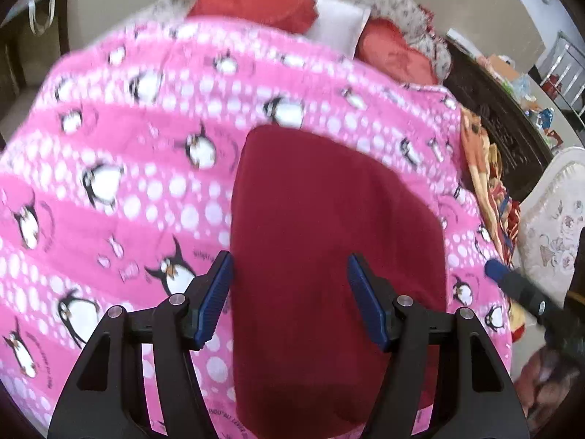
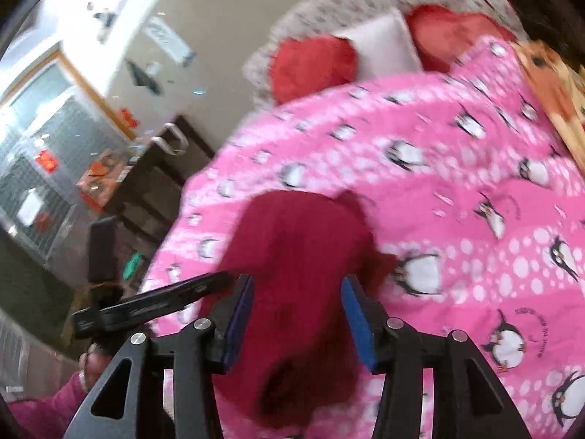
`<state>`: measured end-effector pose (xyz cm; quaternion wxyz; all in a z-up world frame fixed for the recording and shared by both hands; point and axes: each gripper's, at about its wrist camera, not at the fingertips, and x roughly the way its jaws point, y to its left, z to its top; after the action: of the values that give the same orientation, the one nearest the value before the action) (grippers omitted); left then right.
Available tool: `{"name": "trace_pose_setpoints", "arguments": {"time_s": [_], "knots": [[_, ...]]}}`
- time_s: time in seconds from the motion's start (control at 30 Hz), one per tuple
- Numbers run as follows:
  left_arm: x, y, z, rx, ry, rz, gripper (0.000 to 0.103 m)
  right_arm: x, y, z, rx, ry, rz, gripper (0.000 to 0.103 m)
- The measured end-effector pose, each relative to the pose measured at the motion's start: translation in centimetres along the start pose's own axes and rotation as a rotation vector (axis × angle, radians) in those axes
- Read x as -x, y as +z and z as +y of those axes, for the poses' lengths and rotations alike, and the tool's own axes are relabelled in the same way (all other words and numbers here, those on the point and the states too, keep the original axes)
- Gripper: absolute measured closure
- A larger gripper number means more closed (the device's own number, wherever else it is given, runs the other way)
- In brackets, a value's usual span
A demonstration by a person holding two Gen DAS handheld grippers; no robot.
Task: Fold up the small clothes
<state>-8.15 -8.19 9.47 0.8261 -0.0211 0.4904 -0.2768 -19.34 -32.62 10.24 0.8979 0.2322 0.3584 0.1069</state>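
Note:
A dark red garment (image 1: 329, 248) lies folded into a smooth oblong on a pink penguin-print blanket (image 1: 128, 168). My left gripper (image 1: 289, 258) hovers above its near half, open, blue pads apart and nothing pinched between them. The right gripper (image 1: 512, 285) shows at the right edge of the left wrist view, off the garment's right side. In the right wrist view, the right gripper (image 2: 297, 280) is open over the red garment (image 2: 303, 248), its pads clear of the cloth. The left gripper (image 2: 164, 300) reaches in from the left there, held by a hand (image 2: 91, 362) in a pink sleeve.
Red heart cushions (image 1: 252, 0) and a white pillow (image 1: 340, 22) sit at the bed's far end. An orange cartoon cloth (image 1: 482, 168) lies along the right bed edge, beside dark wooden furniture (image 1: 504, 128) and a white embossed panel (image 1: 552, 219). A dark cabinet (image 2: 153, 190) stands left of the bed.

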Motion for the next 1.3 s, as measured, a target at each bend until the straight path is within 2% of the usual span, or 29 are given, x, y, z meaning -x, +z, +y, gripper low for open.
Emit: {"name": "trace_pose_setpoints", "arguments": {"time_s": [0.1,0.2,0.27,0.3,0.4,0.53,0.6,0.7,1.13,1.27,1.3], "knots": [[-0.8,0.0,-1.4,-0.066,0.044,-0.01,0.038,-1.6,-1.4,1.4,0.074,-0.026,0.051,0.057],[-3.1,-0.8,-2.9,-0.156,0.157,-0.007,0.038,-4.7,-4.0,1.1,0.132,-0.154,0.133,0.058],[-4.2,-1.6,-3.6,-0.229,0.214,-0.019,0.038,-6.9,-5.3,-0.2,0.113,-0.204,0.182,0.058],[-4.0,-1.9,-3.9,-0.258,0.232,-0.036,0.038,-6.9,-5.5,-0.6,0.101,-0.197,0.167,0.058],[-3.4,-2.1,-3.7,-0.259,0.22,-0.054,0.038,-5.7,-5.0,-0.3,0.104,-0.194,0.155,0.058],[-1.5,-1.9,-3.0,-0.175,0.174,-0.089,0.038,-2.9,-3.9,0.8,0.085,-0.178,0.094,0.058],[-0.3,-1.9,-2.9,-0.153,0.178,-0.129,0.038,-1.2,-3.7,1.3,0.084,-0.199,0.044,0.053],[1.3,-2.2,-2.9,-0.146,0.206,-0.165,0.038,0.1,-3.5,1.9,0.085,-0.225,-0.014,0.052],[4.2,-3.7,-3.0,-0.137,0.237,-0.213,0.038,0.7,-4.6,4.0,0.07,-0.282,-0.028,0.051],[4.9,-4.2,-3.1,-0.14,0.235,-0.221,0.038,1.2,-5.0,4.7,0.078,-0.294,-0.037,0.037],[5.1,-4.3,-3.2,-0.141,0.231,-0.226,0.038,1.4,-5.1,4.9,0.083,-0.297,-0.041,0.037]]}}
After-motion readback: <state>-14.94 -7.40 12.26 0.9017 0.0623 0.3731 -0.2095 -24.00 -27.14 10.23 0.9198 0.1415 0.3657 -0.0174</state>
